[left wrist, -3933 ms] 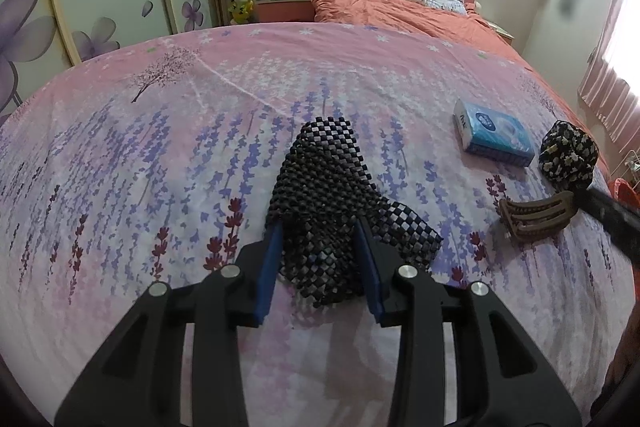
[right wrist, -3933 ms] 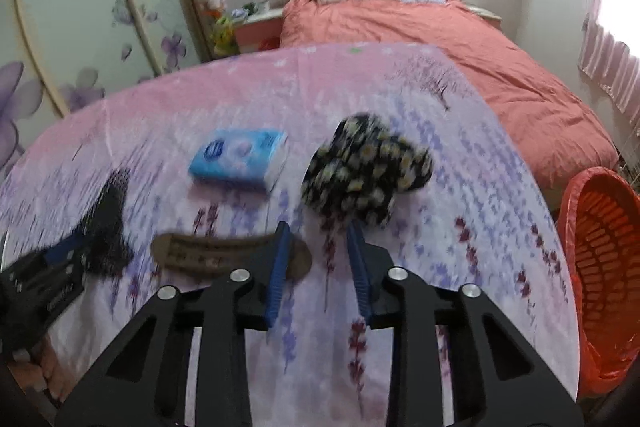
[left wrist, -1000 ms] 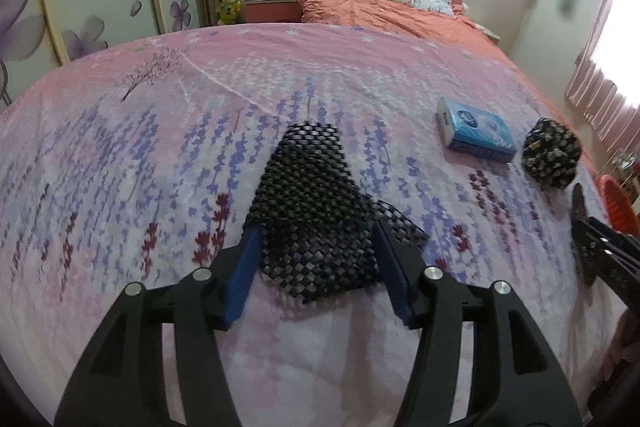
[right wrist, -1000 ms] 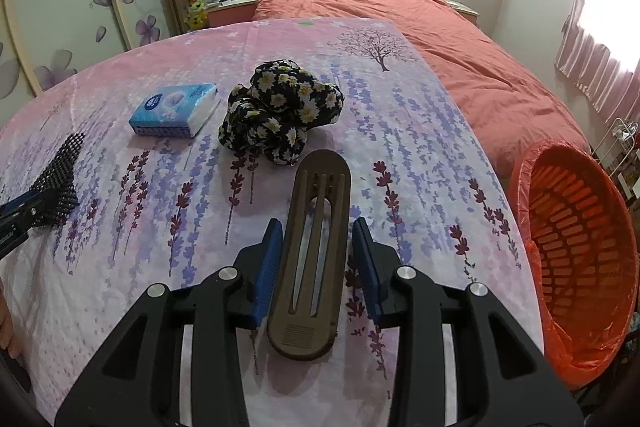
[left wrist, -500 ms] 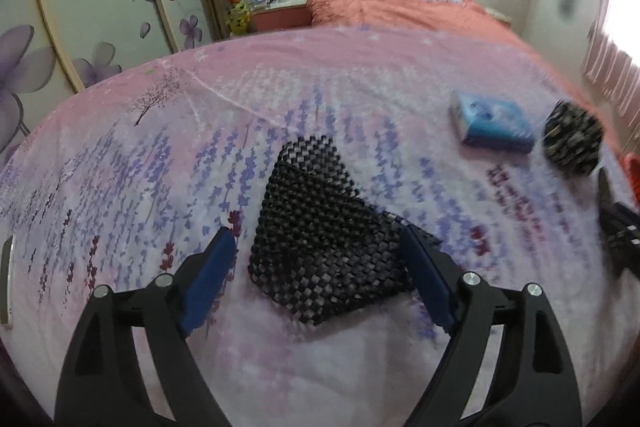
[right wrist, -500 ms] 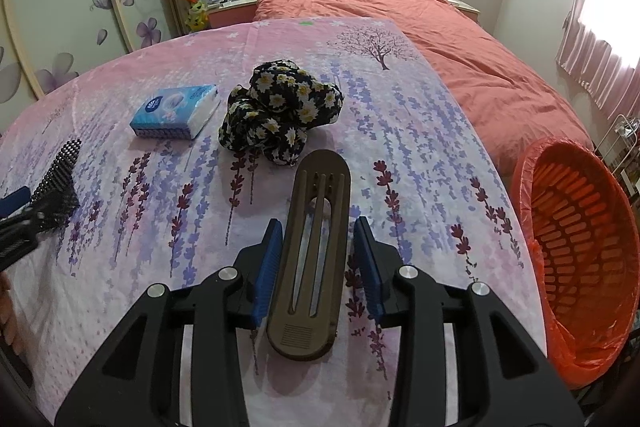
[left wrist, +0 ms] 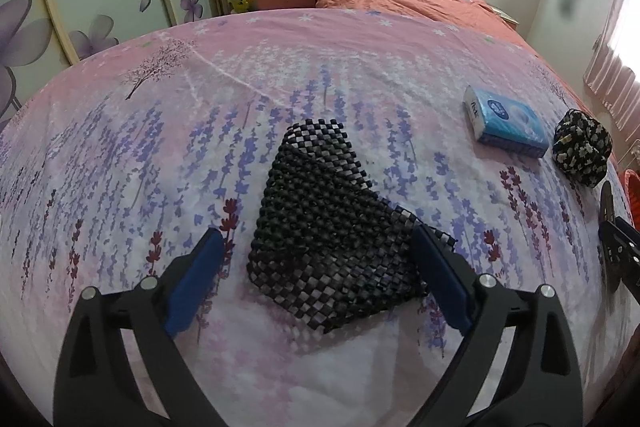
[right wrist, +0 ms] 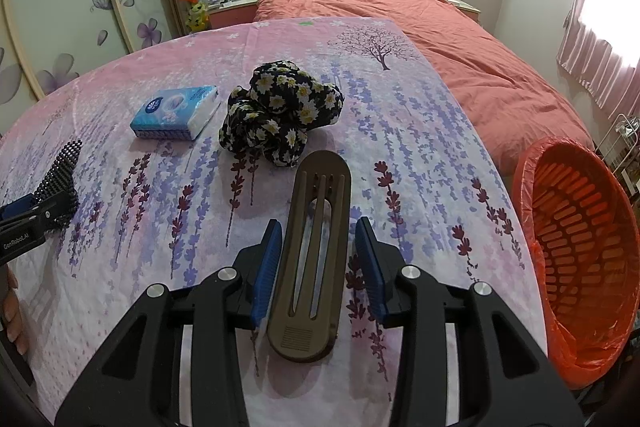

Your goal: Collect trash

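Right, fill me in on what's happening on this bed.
A person is clearing things off the bedspread with a gripper in each hand. The left gripper is open, its fingers having just spread wide on either side of the black mesh mat, which lies on the cover. The right gripper has the brown slotted piece between its fingers, though a grip can't be confirmed. The tissue pack and floral cloth lie untouched, with the orange basket beside the bed.
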